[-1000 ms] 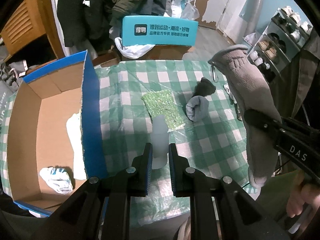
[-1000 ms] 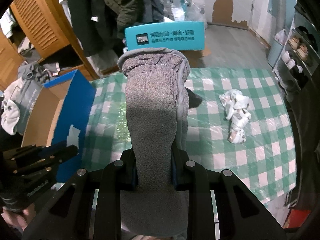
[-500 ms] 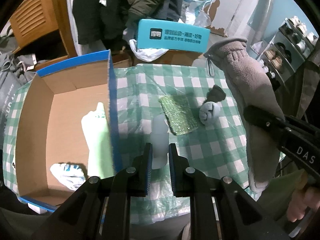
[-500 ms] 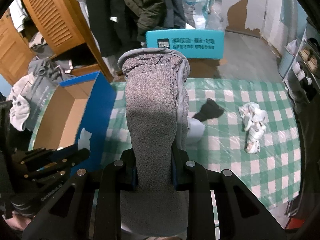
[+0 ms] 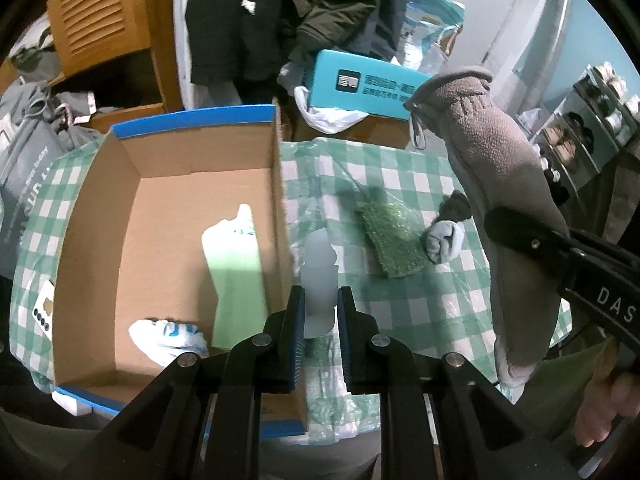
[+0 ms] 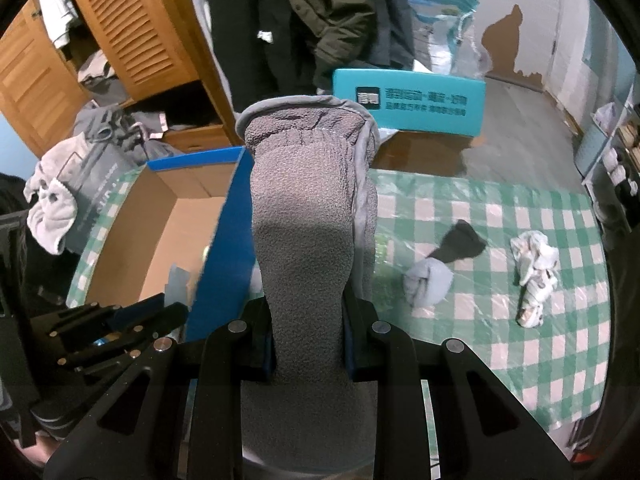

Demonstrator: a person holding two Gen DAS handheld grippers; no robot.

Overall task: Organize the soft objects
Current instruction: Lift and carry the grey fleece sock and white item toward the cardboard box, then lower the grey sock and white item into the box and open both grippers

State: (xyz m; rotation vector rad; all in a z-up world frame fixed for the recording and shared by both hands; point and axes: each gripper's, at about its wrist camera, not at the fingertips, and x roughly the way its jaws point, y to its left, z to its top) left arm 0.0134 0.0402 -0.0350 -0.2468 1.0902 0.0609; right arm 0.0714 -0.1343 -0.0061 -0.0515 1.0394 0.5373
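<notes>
The right gripper (image 6: 310, 336) pinches a grey fleece glove (image 6: 306, 240) at mid-length, above the table just right of the cardboard box (image 5: 120, 216). The left gripper (image 5: 319, 320) pinches a small pale translucent piece (image 5: 318, 276) at the box's right wall. The glove looks light, limp and floppy, so a mid-body grip suits it.

Box (image 5: 120, 184) on table's (image 5: 440, 288) left w/ two items inside — scrubber (image 5: 390, 240), sock ball (image 5: 444, 238) to its right.
</notes>
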